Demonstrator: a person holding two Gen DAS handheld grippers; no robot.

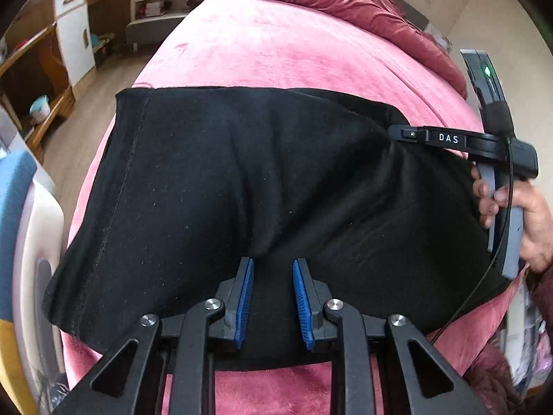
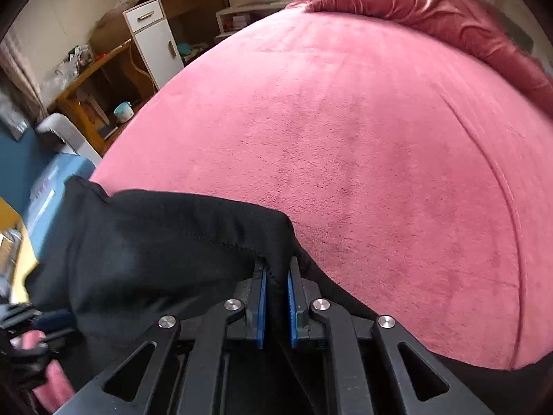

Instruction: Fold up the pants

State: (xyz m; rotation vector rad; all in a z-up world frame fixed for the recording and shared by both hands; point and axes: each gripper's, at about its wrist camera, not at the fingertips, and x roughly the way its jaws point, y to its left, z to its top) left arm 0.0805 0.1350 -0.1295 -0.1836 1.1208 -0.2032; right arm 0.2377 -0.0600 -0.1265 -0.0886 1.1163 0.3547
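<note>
- Lying across the near part of a bed [image 1: 276,52], black pants [image 1: 224,180] spread over a pink plush cover; a straight folded edge faced the far side and a seam ran down the left part of the cloth.
- Left gripper [image 1: 273,297]: seen from its own camera, its blue-padded fingers [image 1: 243,304] stood a narrow gap apart over the near edge of the pants. Black cloth filled the gap, but whether the pads pressed on it could not be told.
- Right gripper [image 2: 275,302]: its blue pads stood close together with a fold of the pants [image 2: 155,242] pinched between them, the cloth bunched and raised just ahead of the fingertips.
- From the left camera the right gripper [image 1: 408,135] appeared at the right corner of the pants, its black body marked "DAS"; a hand [image 1: 518,218] gripped its grey handle, and a thin black cable hung down beside it.
- A rumpled dark-pink blanket [image 2: 432,10] lay heaped along the far edge of the bed.
- Beyond the bed stood a white cabinet [image 2: 153,41] next to wooden shelving, with a pale blue pot [image 2: 123,110] on a low shelf.
- Pink cover beyond the pants lay bare and smooth in the right camera's view.
</note>
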